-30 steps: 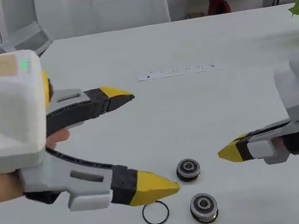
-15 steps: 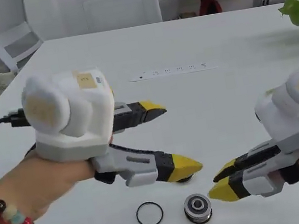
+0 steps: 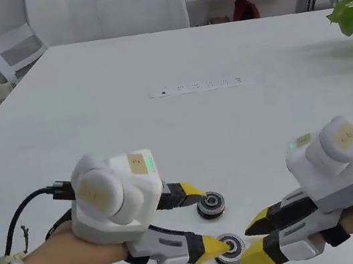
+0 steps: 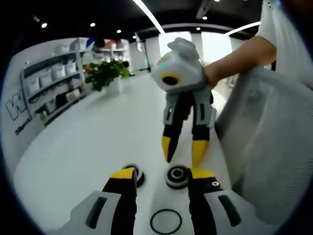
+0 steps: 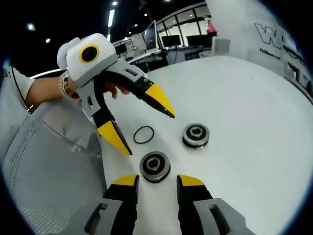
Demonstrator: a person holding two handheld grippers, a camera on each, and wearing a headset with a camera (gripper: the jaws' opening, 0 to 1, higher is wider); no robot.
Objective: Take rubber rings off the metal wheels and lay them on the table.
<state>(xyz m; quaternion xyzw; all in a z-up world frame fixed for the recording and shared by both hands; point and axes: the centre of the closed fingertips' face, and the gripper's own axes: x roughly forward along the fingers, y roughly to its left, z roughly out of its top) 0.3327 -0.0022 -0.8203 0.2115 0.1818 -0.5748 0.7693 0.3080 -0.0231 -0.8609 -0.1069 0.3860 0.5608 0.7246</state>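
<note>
Two metal wheels with dark rubber rims lie on the white table. The far wheel sits between the spread jaws of my left gripper. The near wheel lies by that gripper's lower yellow tip and just ahead of my right gripper, which faces it from the right, open. In the left gripper view the left gripper is open over a loose black rubber ring, with the near wheel by its right jaw. In the right gripper view the near wheel lies just beyond the right gripper.
A flat white strip lies mid-table. Chairs stand at the far edge and a plant at the far right. A black cable trails from the left gripper. A shelf with items runs along the back wall.
Both grippers have come down and drawn together around the wheels. The right gripper's tips have closed in on the near wheel. The left gripper now covers the ring in the head view.
</note>
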